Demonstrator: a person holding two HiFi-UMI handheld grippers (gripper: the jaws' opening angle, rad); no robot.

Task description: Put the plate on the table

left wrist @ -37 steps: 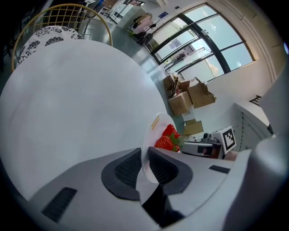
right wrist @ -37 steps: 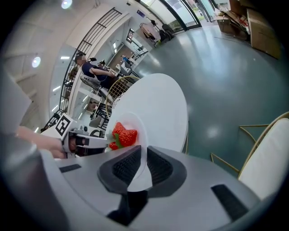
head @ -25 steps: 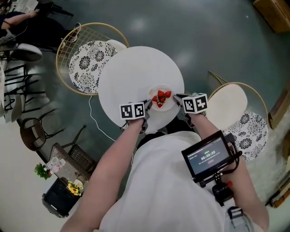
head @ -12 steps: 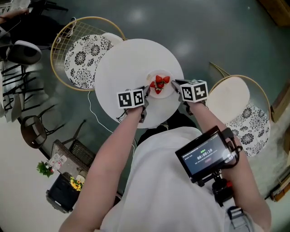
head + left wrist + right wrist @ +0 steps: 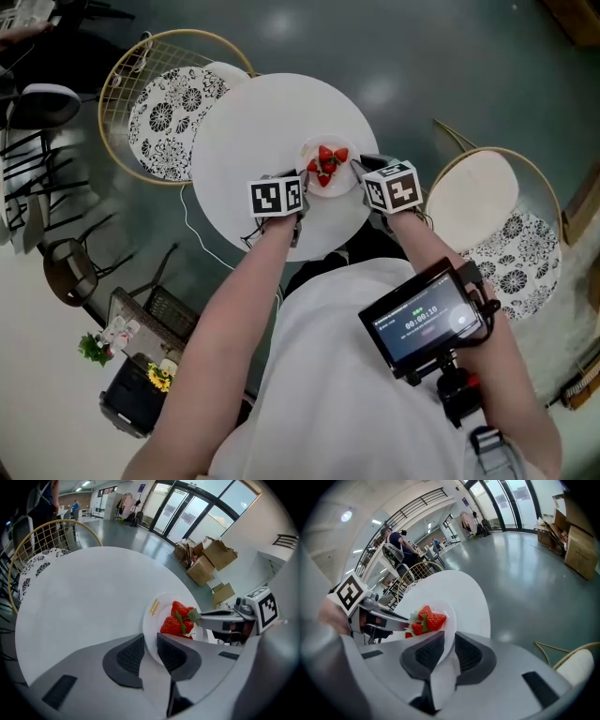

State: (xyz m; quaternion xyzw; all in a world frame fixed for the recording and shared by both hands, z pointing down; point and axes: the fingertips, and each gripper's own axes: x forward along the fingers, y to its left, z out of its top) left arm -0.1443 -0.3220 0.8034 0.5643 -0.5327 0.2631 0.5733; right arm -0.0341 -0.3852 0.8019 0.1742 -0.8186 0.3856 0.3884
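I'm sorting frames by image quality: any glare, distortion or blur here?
Head view: sharp, with pale light reflections on the floor. Left gripper view: heavy fisheye curving the table edge, dark corners; plate and strawberries crisp. Right gripper view: same fisheye, windows very bright.

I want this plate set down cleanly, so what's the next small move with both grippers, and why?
Probably lower both grippers together, plate level, until it rests on the table. The left gripper and right gripper each clamp an opposite rim, the plate is already over the tabletop, and the loose strawberries could roll if it tilts.
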